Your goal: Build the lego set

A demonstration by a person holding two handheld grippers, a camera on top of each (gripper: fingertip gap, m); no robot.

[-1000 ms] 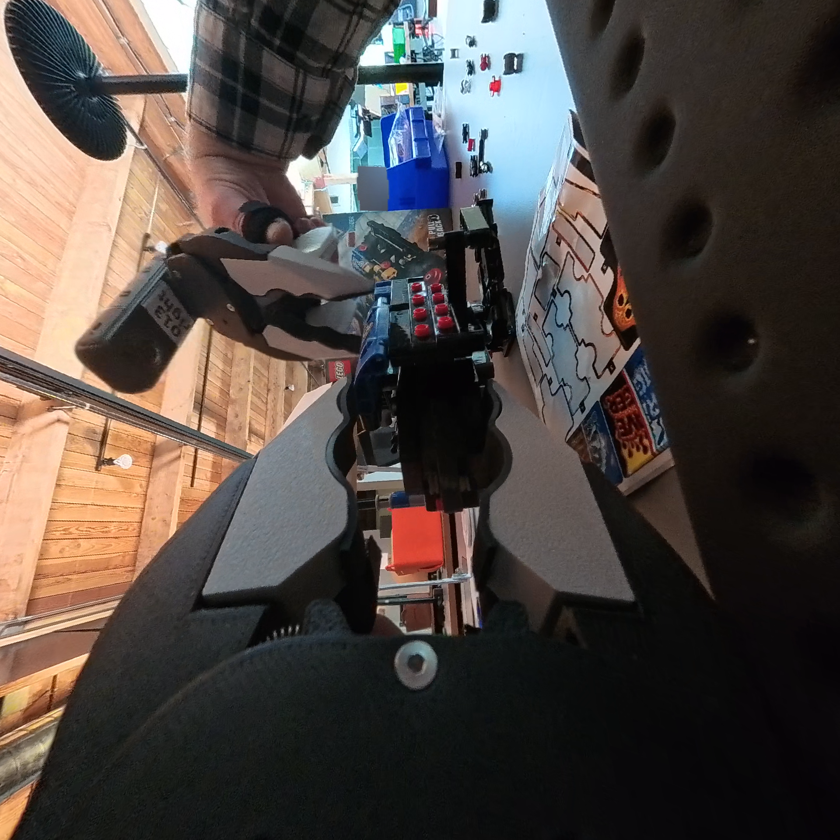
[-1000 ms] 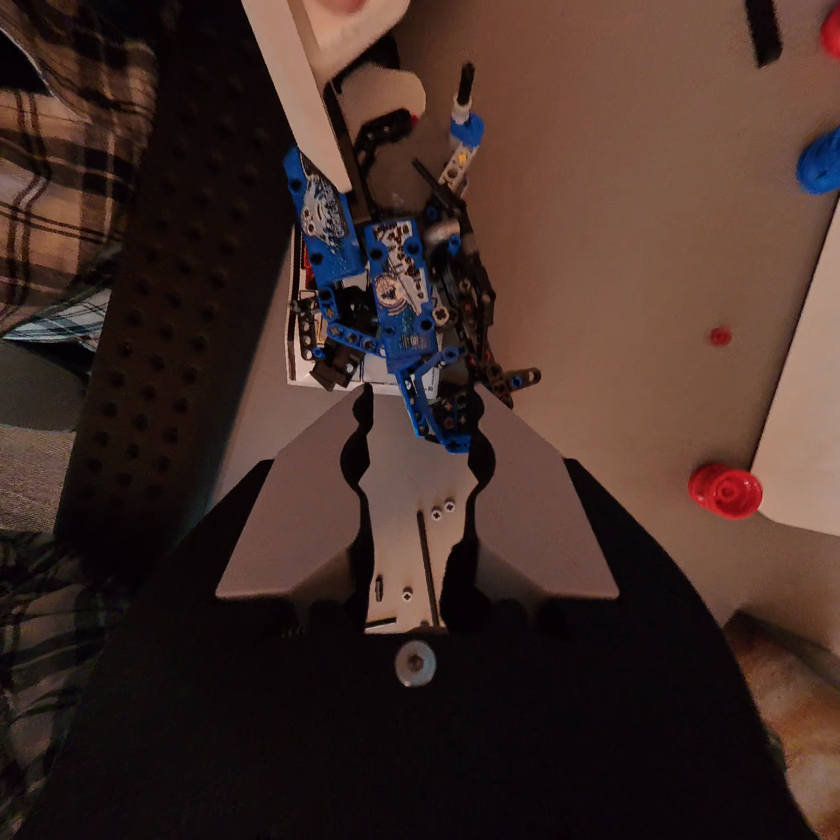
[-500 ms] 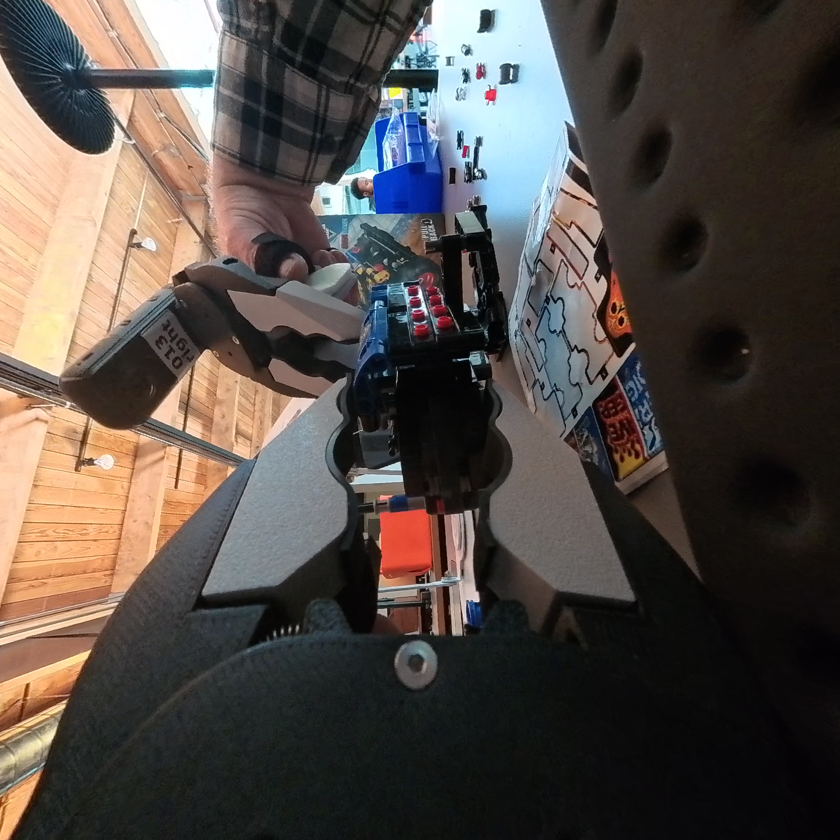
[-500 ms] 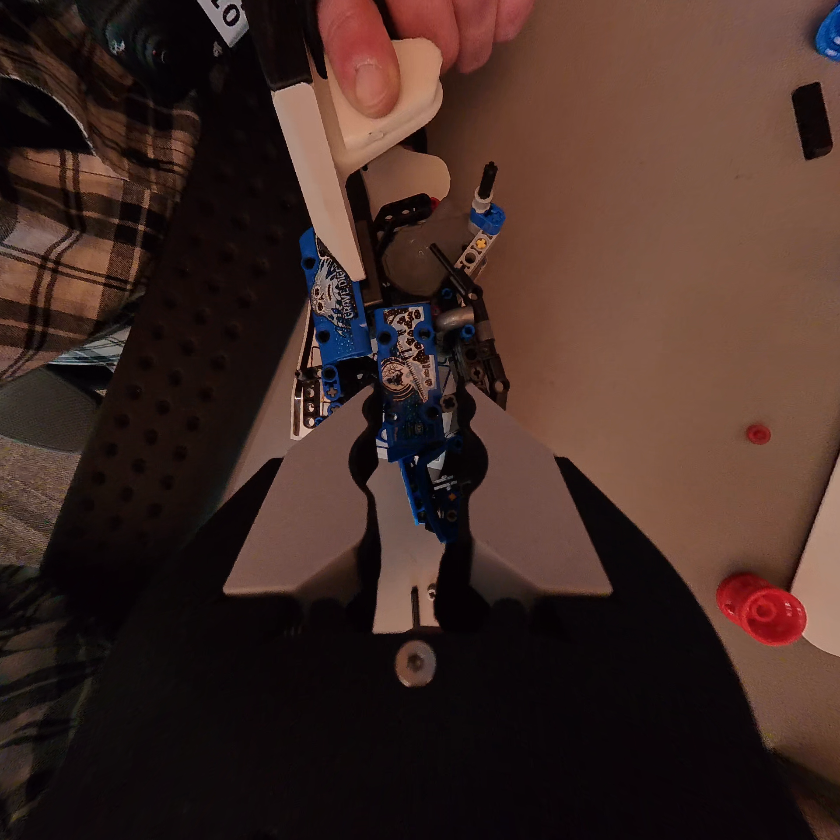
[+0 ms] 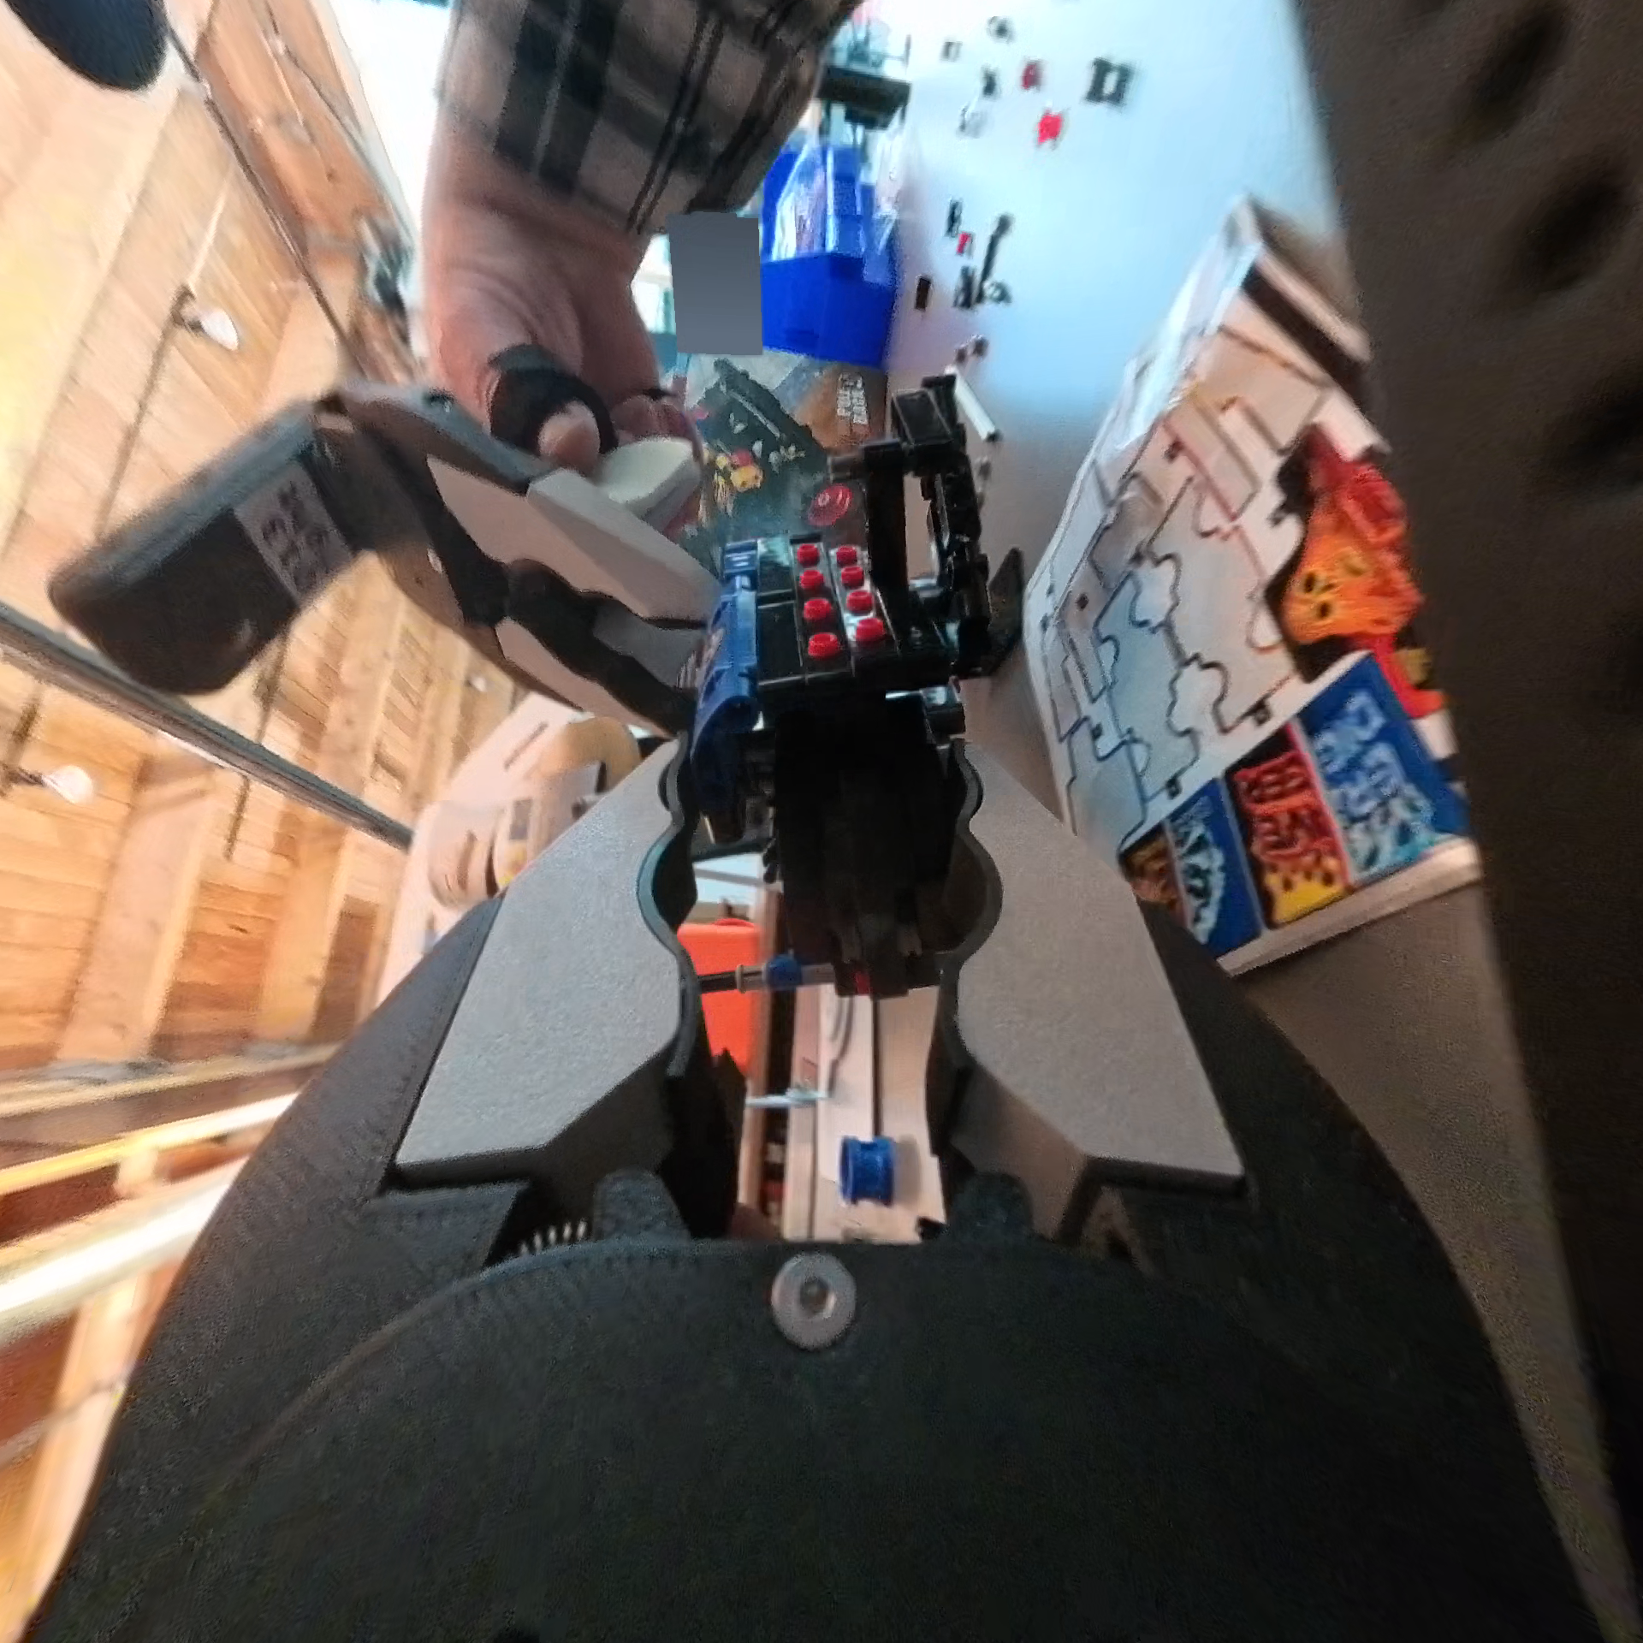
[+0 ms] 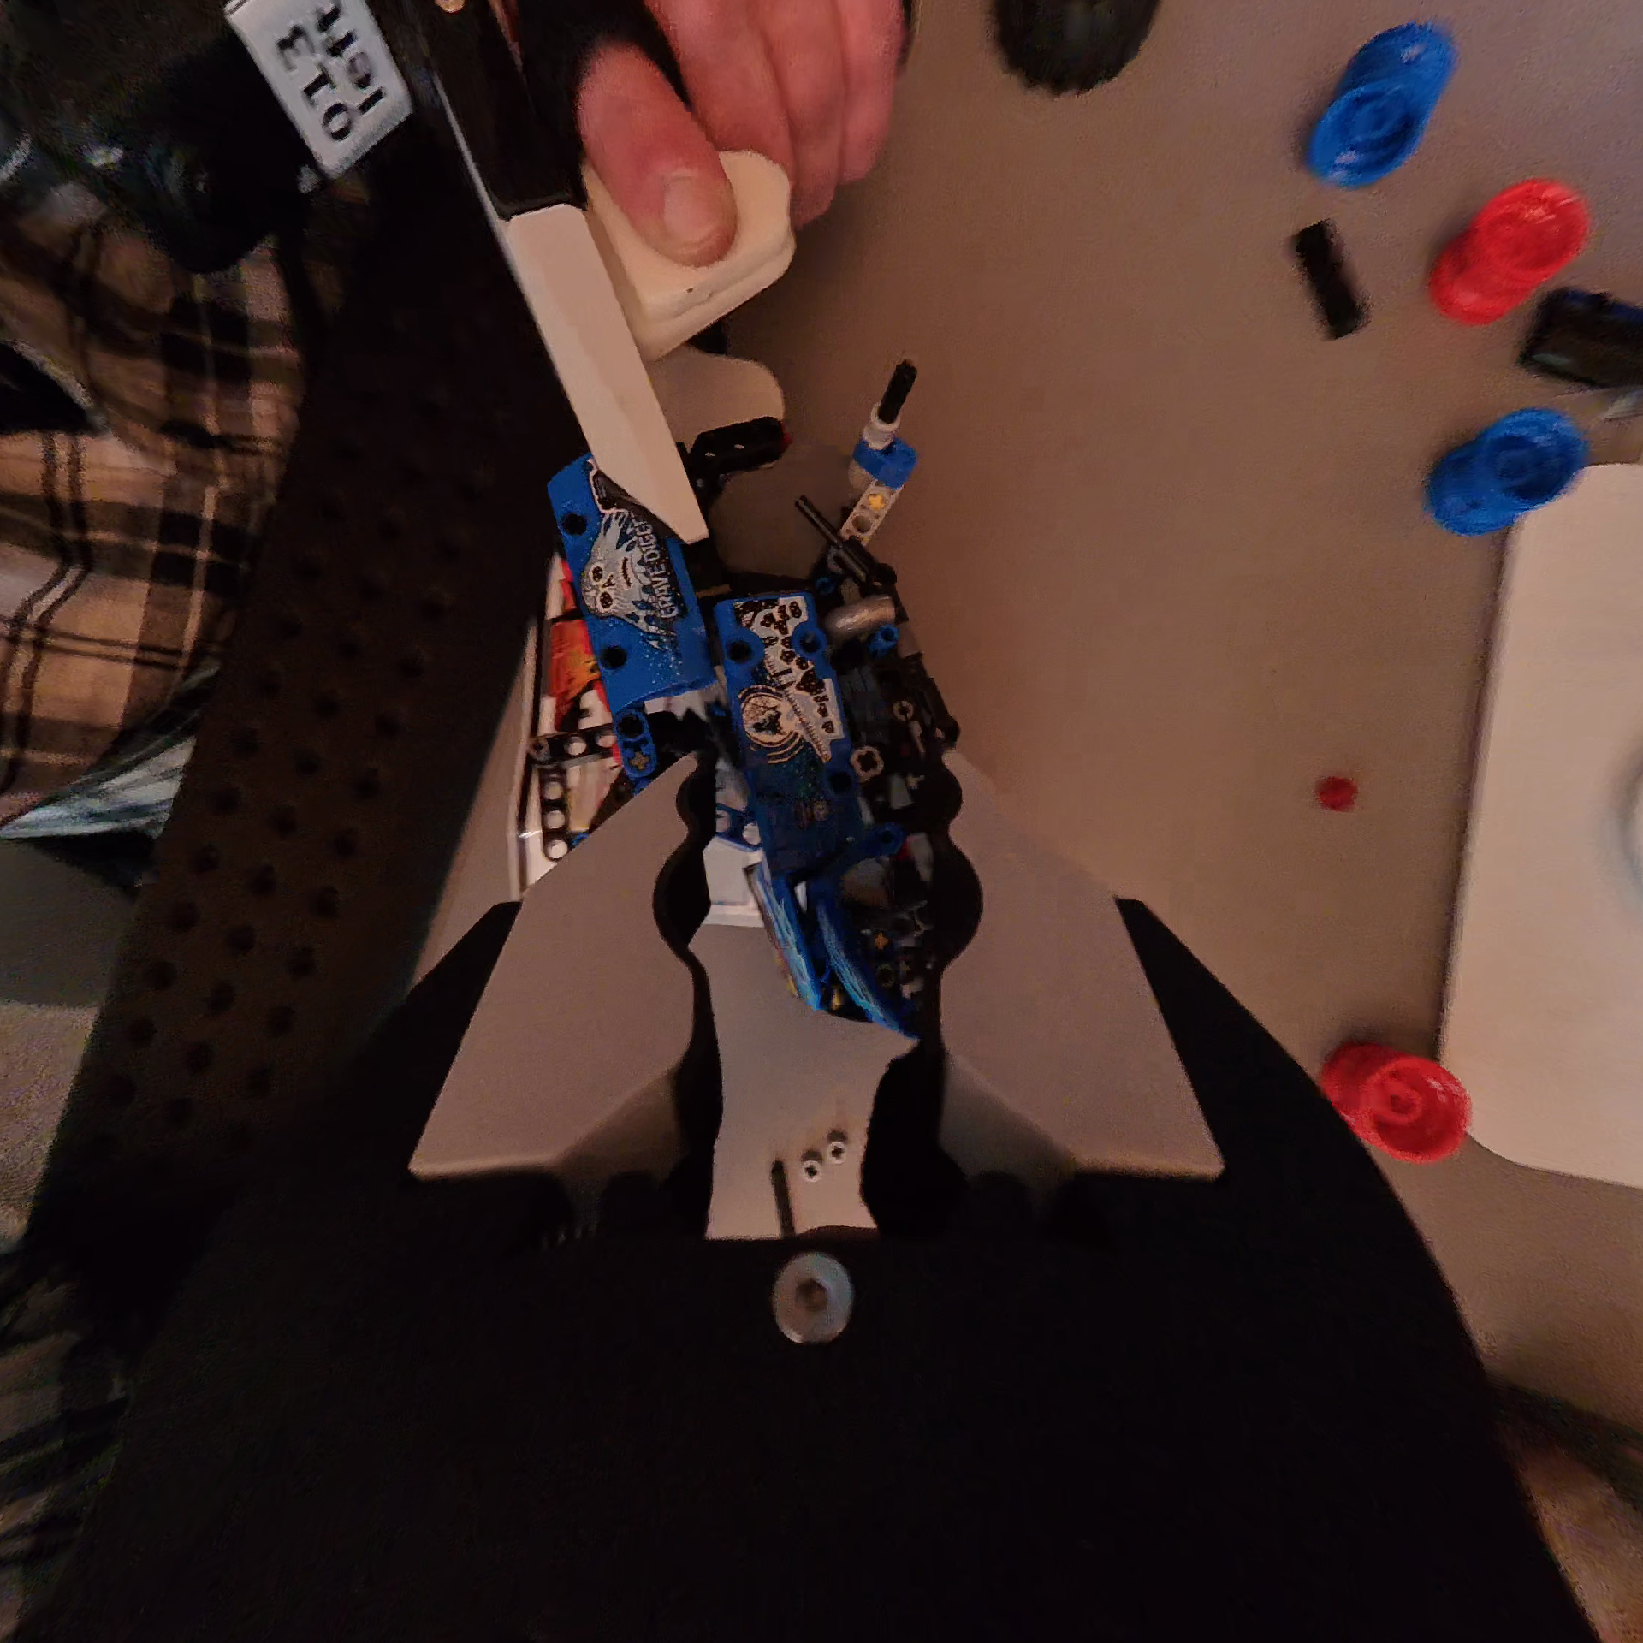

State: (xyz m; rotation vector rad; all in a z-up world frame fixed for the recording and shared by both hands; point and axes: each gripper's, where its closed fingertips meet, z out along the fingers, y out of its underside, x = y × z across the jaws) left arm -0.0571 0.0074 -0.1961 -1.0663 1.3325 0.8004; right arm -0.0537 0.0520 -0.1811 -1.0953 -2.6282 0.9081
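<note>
The Lego model (image 5: 827, 622), a black frame with red studs and blue side panels, is clamped between the fingers of my left gripper (image 5: 822, 773) and held above the table. In the right wrist view the model (image 6: 782, 711) shows its blue printed panels. My right gripper (image 6: 822, 782) is open, with the model's near end between its fingers and a gap on the left side. The left gripper's white finger (image 6: 622, 400) grips the model's far end, held by a hand. The right gripper (image 5: 622, 613) reaches the blue panel from the left.
Blue wheel hubs (image 6: 1378, 98) and red wheel hubs (image 6: 1391, 1102) lie on the table at right, with a small red pin (image 6: 1334, 791) and a white sheet (image 6: 1565, 800). A black perforated board (image 6: 311, 622) lies left. A sticker sheet (image 5: 1200, 622) and blue bin (image 5: 827, 284) lie beyond. My right gripper's tips are some 15 centimeters from the small red pin (image 6: 1334, 791).
My right gripper has moved forward, so the model's end now lies between its open fingers. The left gripper still holds the model and has shifted slightly.
</note>
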